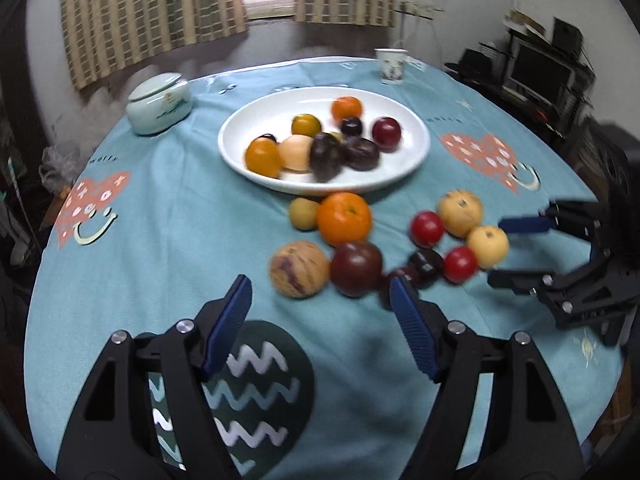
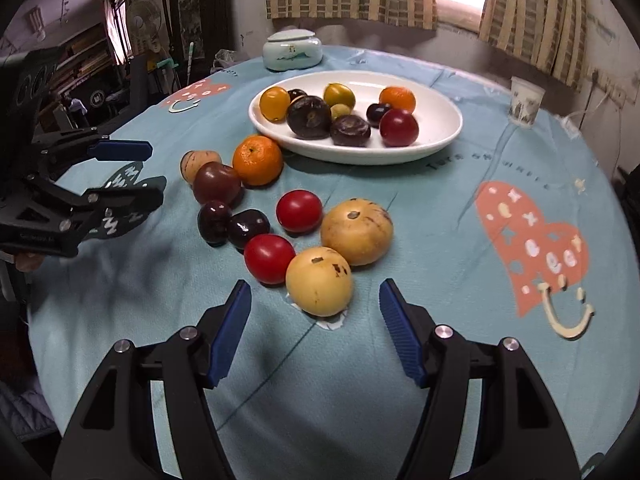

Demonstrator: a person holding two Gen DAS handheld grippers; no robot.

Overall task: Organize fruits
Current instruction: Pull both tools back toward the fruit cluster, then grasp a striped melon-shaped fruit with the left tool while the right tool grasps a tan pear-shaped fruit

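I have both tools over the table with their jaws apart and nothing between them. The right gripper (image 2: 316,320) hangs just short of a yellow pear-like fruit (image 2: 319,281), which sits almost centred ahead of its blue pads. A second, larger yellow fruit (image 2: 357,232) lies just beyond it, touching or nearly so, and a red tomato (image 2: 269,258) presses against its left side.

The left gripper (image 1: 320,320) points at a speckled tan fruit (image 1: 299,269) and a dark red plum (image 1: 356,268), both just past its fingertips. A big orange (image 1: 344,218) sits further on, near the rim of the white plate (image 1: 416,152).

I judge these fruits round, smooth and fairly firm, so they will roll if nudged and could squirt out of a pinch that lands off centre. I would close across the widest part, level with the middle, and gently: the tomatoes and plums look soft enough to bruise. The yellow fruit's neighbours crowd it on the left, so the left pad needs to slip into that gap.

The plate already holds a mix: two small oranges, several dark plums, a red one, a pale one. The lidded ceramic jar (image 2: 292,50) and the paper cup (image 2: 525,100) stand beyond it; I cannot see inside either.
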